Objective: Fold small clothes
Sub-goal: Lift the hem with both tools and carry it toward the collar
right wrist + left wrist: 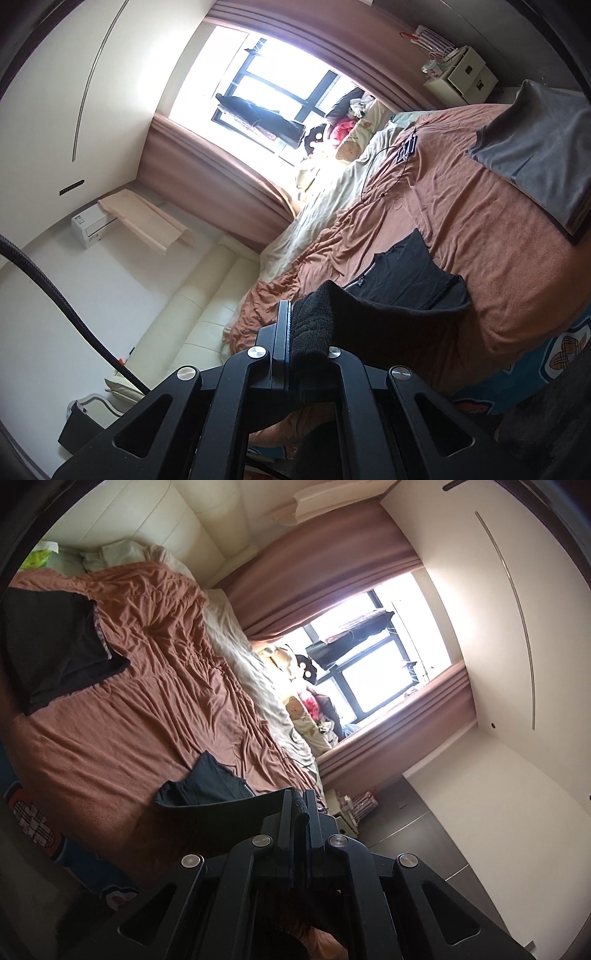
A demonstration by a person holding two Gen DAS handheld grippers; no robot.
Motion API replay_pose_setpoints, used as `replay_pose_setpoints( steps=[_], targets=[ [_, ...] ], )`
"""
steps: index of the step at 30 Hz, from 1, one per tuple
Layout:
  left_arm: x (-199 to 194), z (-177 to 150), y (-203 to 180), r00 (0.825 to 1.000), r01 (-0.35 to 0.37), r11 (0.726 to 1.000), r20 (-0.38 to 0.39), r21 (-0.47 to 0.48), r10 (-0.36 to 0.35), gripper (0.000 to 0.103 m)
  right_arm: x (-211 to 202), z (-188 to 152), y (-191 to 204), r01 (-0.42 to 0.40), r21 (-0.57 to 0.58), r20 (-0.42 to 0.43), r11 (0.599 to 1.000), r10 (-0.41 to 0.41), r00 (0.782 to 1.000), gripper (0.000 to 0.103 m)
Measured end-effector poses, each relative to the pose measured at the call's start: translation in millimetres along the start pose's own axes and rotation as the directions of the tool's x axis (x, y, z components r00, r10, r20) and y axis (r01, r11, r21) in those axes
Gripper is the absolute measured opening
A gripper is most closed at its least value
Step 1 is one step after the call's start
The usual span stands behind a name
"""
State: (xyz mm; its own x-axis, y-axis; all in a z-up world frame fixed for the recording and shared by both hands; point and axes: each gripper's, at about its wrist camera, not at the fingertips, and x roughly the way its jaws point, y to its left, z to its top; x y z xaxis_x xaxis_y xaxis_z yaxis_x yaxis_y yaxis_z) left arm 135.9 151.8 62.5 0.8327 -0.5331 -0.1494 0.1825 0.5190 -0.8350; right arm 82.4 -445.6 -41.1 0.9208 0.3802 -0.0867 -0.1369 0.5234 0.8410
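A small black knit garment (314,321) is stretched between both grippers above the bed. My left gripper (299,806) is shut on one end of it, and its top edge (221,803) runs off to the left in that view. My right gripper (291,325) is shut on the other end, the cloth bunching thick at the fingers and spreading right. Below the top edge the cloth hangs down and darkens the view of the blanket. Another black garment (210,781) (402,273) lies flat on the bed just beyond the held one.
The bed carries a wrinkled rust-orange blanket (147,686) (461,206). A dark stack of clothes (55,642) lies further up the bed; a grey folded garment (532,147) lies at its other end. A cable (384,173), soft toys by the window (306,709), a bedside cabinet (461,74).
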Motion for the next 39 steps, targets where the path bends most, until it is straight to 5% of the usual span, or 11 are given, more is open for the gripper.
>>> replay_pose_setpoints(
  steps=[22,39],
  targets=[
    [166.9,61.4,43.2,0.985,-0.132,0.991,-0.11,-0.009,0.13,0.003,149.9,79.6,-6.6,0.134,-0.007,-0.036,0.991,-0.135,0.99,0.0],
    [314.7,73.4,103.6,0.917,-0.334,0.942,-0.223,0.026,0.331,0.003,267.1,108.7,-53.3,0.332,0.034,-0.146,0.943,-0.324,0.935,0.0]
  ],
)
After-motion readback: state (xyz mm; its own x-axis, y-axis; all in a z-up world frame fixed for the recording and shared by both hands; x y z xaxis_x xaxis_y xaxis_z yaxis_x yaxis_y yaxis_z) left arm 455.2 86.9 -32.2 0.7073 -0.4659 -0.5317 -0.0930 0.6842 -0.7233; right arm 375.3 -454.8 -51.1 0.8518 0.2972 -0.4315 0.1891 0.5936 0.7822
